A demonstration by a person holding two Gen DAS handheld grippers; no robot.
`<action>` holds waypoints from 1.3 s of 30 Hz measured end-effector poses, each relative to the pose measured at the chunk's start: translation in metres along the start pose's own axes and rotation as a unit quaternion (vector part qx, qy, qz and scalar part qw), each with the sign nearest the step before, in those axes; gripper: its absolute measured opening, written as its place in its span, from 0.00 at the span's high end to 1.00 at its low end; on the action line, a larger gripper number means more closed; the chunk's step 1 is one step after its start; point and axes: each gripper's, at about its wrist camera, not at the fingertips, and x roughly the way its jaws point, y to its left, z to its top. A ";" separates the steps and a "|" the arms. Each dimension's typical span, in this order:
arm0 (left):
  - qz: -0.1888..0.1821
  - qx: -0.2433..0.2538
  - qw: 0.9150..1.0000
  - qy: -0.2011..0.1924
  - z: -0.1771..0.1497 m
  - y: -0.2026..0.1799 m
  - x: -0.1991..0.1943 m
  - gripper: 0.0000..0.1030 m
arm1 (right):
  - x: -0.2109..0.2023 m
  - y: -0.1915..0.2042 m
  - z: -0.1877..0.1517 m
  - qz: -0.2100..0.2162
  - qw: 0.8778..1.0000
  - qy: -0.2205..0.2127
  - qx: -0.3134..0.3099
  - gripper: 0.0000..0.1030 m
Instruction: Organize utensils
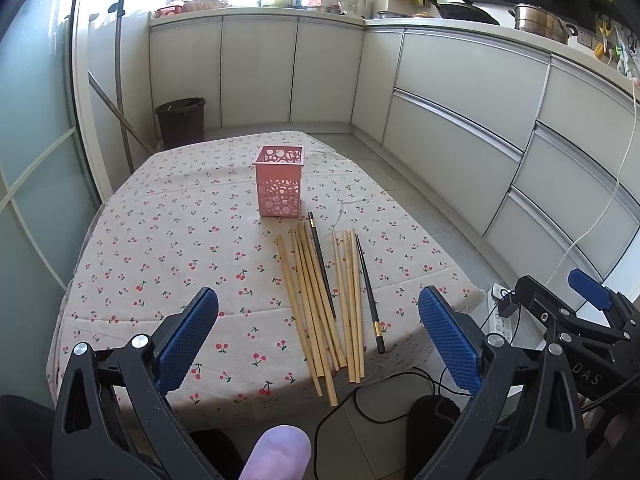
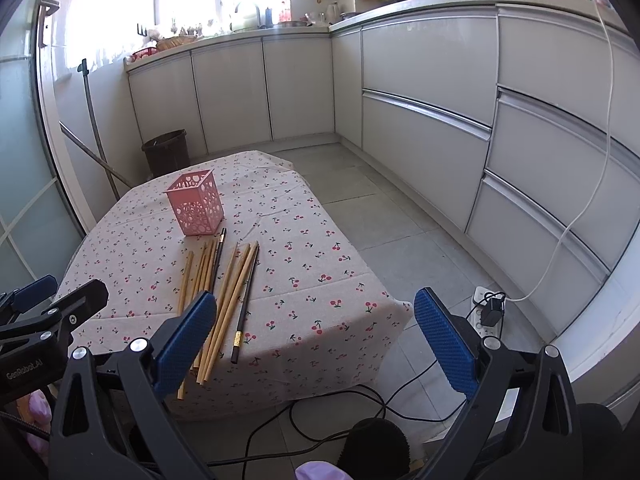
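A pink perforated holder (image 1: 279,185) (image 2: 195,203) stands upright on the cherry-print tablecloth (image 1: 160,248) (image 2: 312,280). Just in front of it lie several bamboo chopsticks (image 1: 312,312) (image 2: 230,292) in loose bunches, with two black chopsticks (image 1: 367,292) (image 2: 244,304) among them. My left gripper (image 1: 318,336) is open, held above the table's near edge with the chopsticks between and beyond its blue pads. My right gripper (image 2: 316,334) is open too, hovering over the table's near right corner, with nothing in it. The right gripper also shows in the left wrist view at the far right.
White kitchen cabinets (image 1: 460,112) run along the back and right. A dark bin (image 1: 181,122) and mop handles (image 1: 120,92) stand at the back left. A power strip (image 2: 486,312) and black cables (image 2: 360,408) lie on the tiled floor by the table's near edge.
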 end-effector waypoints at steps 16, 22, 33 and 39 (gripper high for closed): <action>0.004 0.000 1.000 0.009 -0.001 -0.001 0.006 0.07 | 0.001 0.000 -0.001 -0.002 1.000 0.003 -0.001 0.07; 0.006 -0.001 1.000 0.013 -0.002 -0.001 0.006 0.07 | 0.002 -0.001 -0.001 -0.001 1.000 0.004 0.000 0.07; 0.008 -0.001 1.000 0.015 -0.002 -0.001 0.007 0.07 | 0.002 0.000 -0.001 -0.002 1.000 0.007 -0.001 0.07; 0.009 -0.001 1.000 0.017 -0.002 -0.001 0.007 0.07 | 0.003 0.000 -0.001 -0.002 1.000 0.007 -0.001 0.07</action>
